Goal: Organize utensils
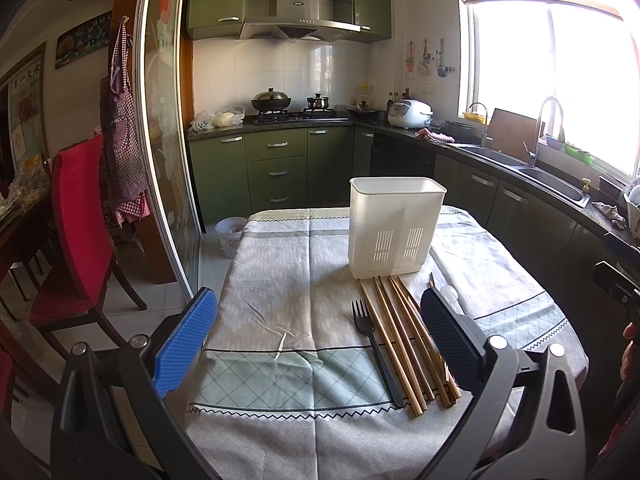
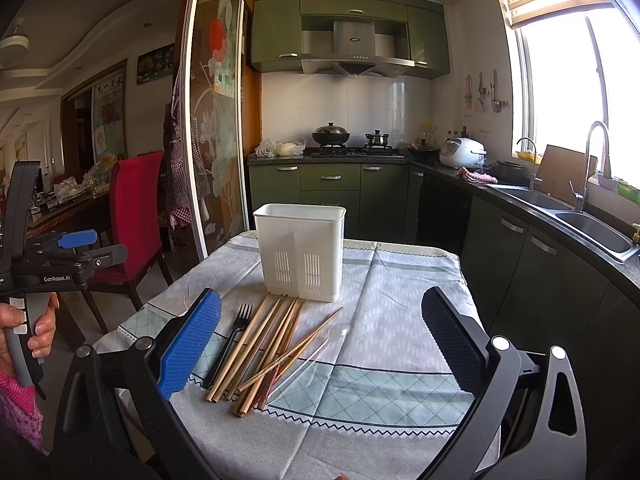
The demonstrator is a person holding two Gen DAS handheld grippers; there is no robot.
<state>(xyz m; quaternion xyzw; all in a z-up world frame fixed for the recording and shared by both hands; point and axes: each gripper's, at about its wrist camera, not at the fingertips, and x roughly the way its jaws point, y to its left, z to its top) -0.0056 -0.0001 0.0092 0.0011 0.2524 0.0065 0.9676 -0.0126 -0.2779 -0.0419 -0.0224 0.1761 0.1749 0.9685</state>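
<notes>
On the surface [image 2: 400, 320], covered with a cloth, a white holder [image 2: 300, 252] stands upright. Just in front of it lie the utensils in a loose bunch: a black fork [image 2: 230, 344], a bundle of wooden chopsticks [image 2: 260, 352], and a clear plastic spoon [image 2: 316, 348]. The far tips of the chopsticks almost touch the holder.

Both tools are wide apart and hold nothing. The left tool [image 1: 320, 340] hangs over the near edge of the surface. From it, the fork [image 1: 376, 352] and chopsticks [image 1: 404, 340] lie toward 1 o'clock, close to its right finger. The right tool [image 2: 320, 348] hangs near them too. From it, they lie toward 11 o'clock, close to its blue left finger. The left tool also shows in the right view at 9 o'clock, gripped by a hand [image 2: 36, 332].

The long sticks point from near to far, toward the holder [image 1: 396, 228] at 12 o'clock. So a tool would need to close across them from the sides. Both tools look about equally close; I cannot tell which is nearer. Nothing is in the holder yet, as far as I can see.
</notes>
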